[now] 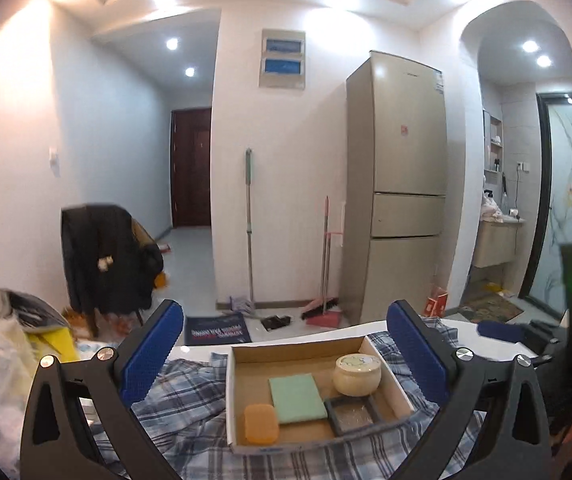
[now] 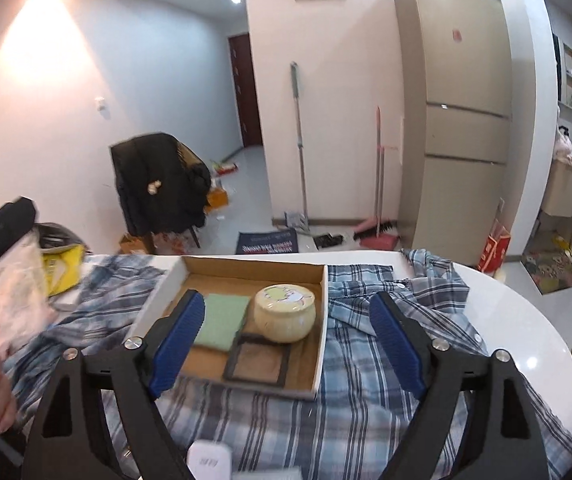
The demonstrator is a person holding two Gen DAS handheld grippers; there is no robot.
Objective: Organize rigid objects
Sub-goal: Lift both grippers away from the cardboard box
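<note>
A shallow cardboard box lies on a blue plaid shirt. In it are a cream round jar, a green flat pad, an orange soap-like block and a dark square tray. My left gripper is open and empty, held above the box. My right gripper is open and empty, over the box's near side. The orange block is hidden in the right wrist view.
The white table edge curves on the right. A white small device lies on the shirt near me. Bags and a yellow item pile at the left. A chair with a black coat, a fridge and brooms stand beyond.
</note>
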